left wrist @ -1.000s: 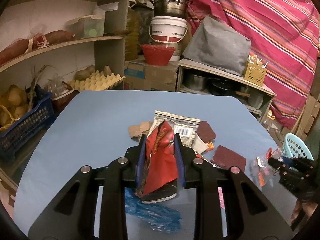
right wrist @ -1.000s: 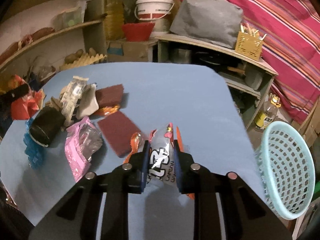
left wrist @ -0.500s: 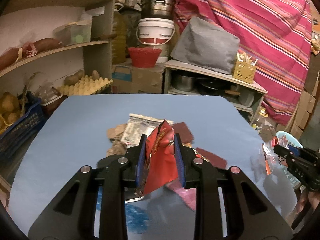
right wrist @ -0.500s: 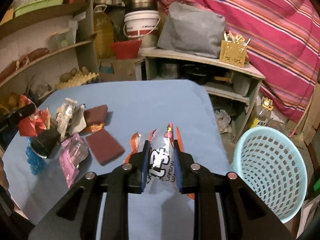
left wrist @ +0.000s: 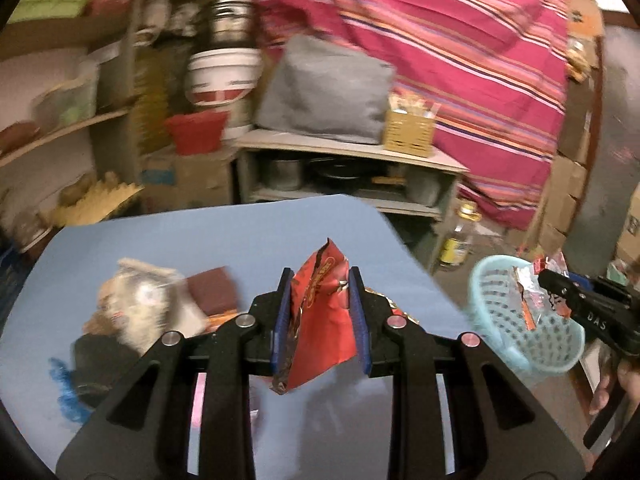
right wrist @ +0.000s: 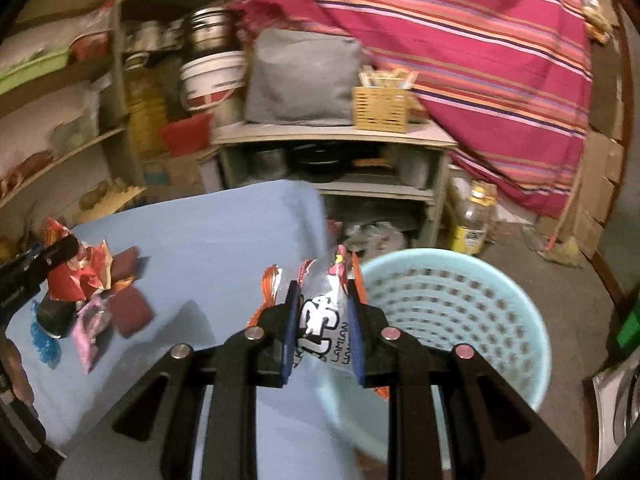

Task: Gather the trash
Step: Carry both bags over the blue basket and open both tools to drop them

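The left claw (left wrist: 320,312) is clamped on a crumpled red snack wrapper (left wrist: 320,320), which stands upright between its blue pads above the blue worktop (left wrist: 224,232). The right claw (right wrist: 322,320) is closed on a clear and white wrapper (right wrist: 322,316) with black lettering and orange edges, held at the worktop's right edge with its right side over the near rim of the pale blue basket (right wrist: 460,308).

On the worktop, left of the left claw, lies the remaining pile of trash: a blue scrap (left wrist: 64,396) nearest, a black cup-like piece (left wrist: 96,360) touching it, then a blurred whitish packet (left wrist: 140,304) and a maroon pad (left wrist: 212,292) just beyond. In the right wrist view a pink packet (right wrist: 90,328) and a second maroon pad (right wrist: 132,312) lie side by side near the black piece.

The basket stands on the floor beside the worktop's right edge. Farther off, a plastic bottle (right wrist: 474,216) with a yellow label stands on the floor by a low shelf unit (right wrist: 332,136). On that unit sit a grey cushion (right wrist: 300,80) and a small yellow crate (right wrist: 380,106). Behind hang a striped red cloth (right wrist: 480,60), and to the left a white bucket (right wrist: 212,80) under a metal pot (right wrist: 208,32).
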